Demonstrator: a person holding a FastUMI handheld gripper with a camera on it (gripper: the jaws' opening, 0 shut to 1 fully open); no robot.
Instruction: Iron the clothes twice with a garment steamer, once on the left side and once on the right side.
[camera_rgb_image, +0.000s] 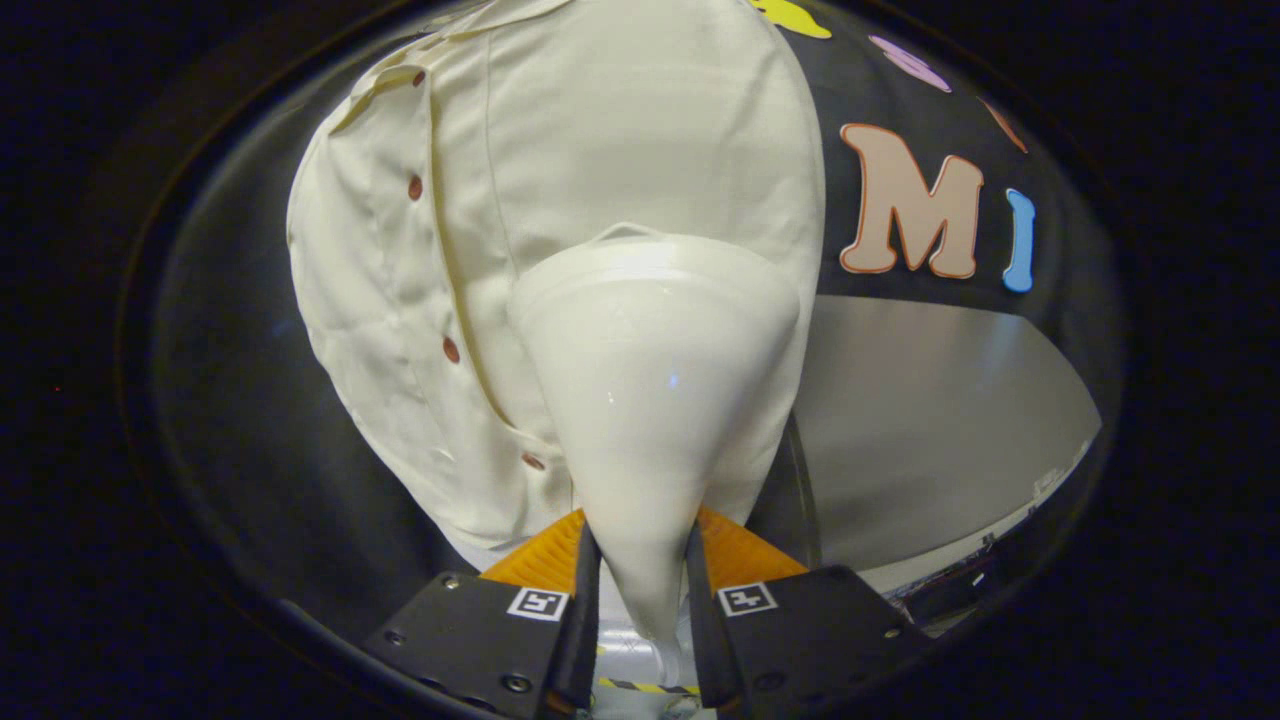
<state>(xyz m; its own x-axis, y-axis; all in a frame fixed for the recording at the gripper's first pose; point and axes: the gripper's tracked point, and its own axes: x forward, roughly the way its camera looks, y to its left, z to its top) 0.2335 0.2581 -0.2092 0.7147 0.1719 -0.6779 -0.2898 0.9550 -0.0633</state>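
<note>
Your gripper (641, 560) has two flat dark carriage blocks with small screws, each carrying a square black-and-white marker tag (538, 603).

Steamer (655, 400) glossy smooth plastic; shirt (560, 180) matt creased cloth.

Cream shirt (620, 130), brown buttons (415, 187), white steamer (655, 400)

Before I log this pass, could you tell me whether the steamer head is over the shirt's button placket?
No, the garment steamer, clamped by the gripper, sits on plain fabric of the cream shirt, beside the buttons.
</note>
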